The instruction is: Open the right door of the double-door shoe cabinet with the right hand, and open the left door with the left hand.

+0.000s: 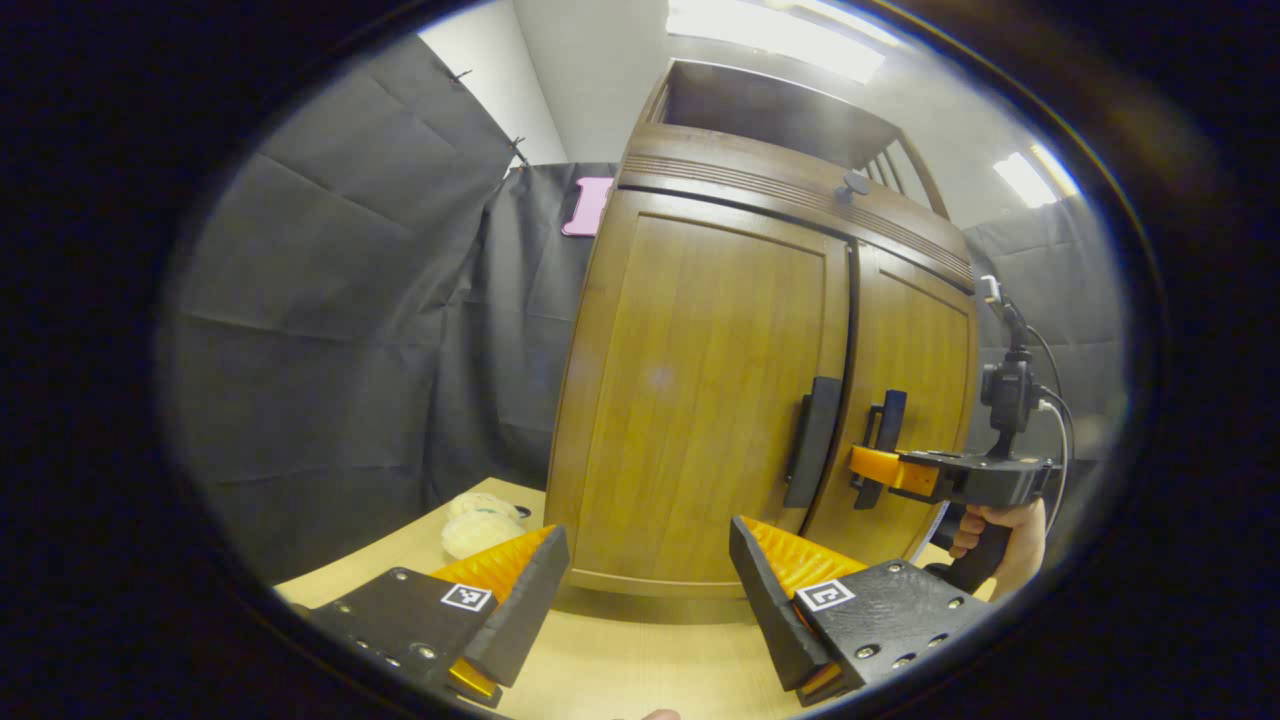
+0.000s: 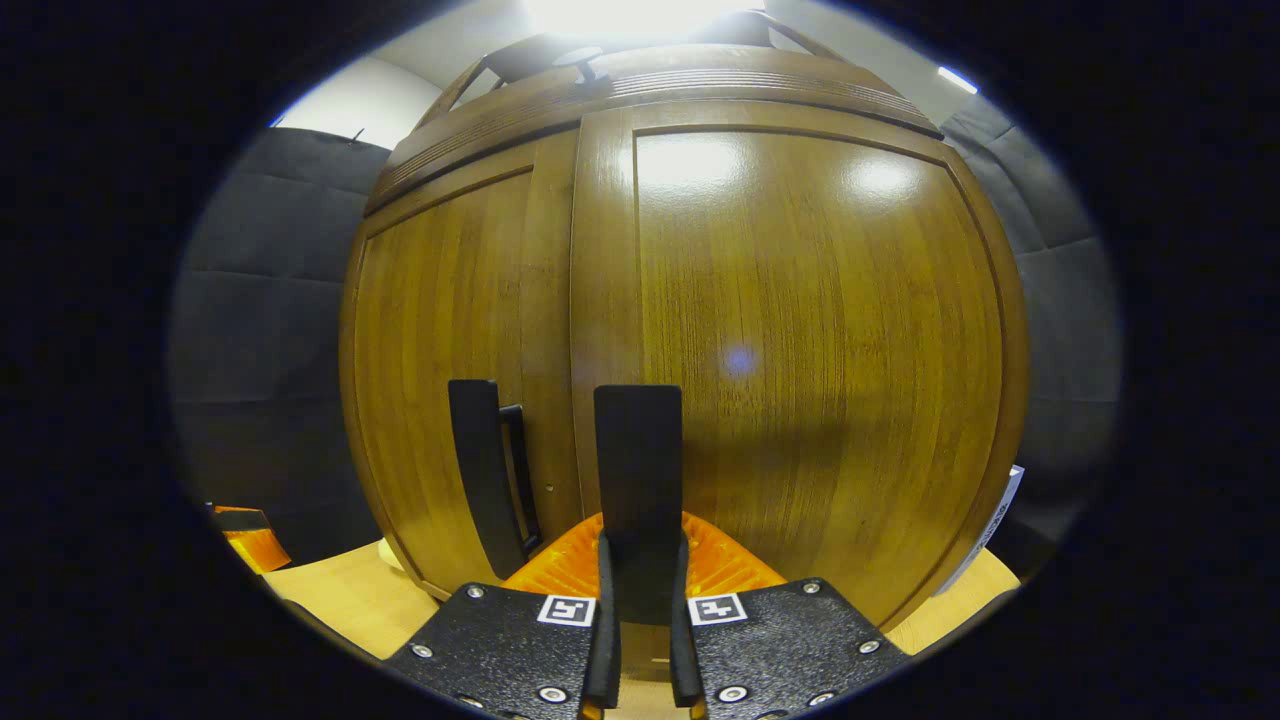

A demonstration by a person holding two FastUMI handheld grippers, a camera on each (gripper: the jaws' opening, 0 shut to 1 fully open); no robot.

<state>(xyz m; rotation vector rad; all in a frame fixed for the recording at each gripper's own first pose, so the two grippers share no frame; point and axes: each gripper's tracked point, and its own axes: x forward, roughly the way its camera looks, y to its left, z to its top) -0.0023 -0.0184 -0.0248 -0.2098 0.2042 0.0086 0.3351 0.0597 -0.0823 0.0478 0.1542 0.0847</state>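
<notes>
So there's one wooden shoe cabinet [image 1: 700, 400] standing on a light wood table [image 1: 640, 660], with two doors and two dark vertical handles, one handle per door, both sitting right next to the centre seam. Both doors look closed, flush with the frame. In the left gripper view the left door [image 1: 700, 390] takes up the middle and its handle [image 1: 812, 440] is untouched – the left gripper [image 1: 650, 590] hangs in front of the cabinet's base with its two fingers spread wide apart and nothing between them. Over to the side of that same view you can see the right gripper [image 1: 868, 468] reaching in at the right door's handle [image 1: 884, 430], with a hand [image 1: 1000, 545] around its grip below. In the right gripper view it's clearer – the right gripper [image 2: 640, 560] has its two fingers pressed in on either side of the right door's handle [image 2: 640, 470], so it's clamped on that bar, and the right door [image 2: 810, 350] fills most of what's behind it. The left door's handle [image 2: 485, 470] sits just beside it, free. There's also one small knob [image 1: 853, 185] on top of the cabinet, and one pale soft lump [image 1: 482, 525] lying on the table near the cabinet's left corner, can't tell what it is
</notes>
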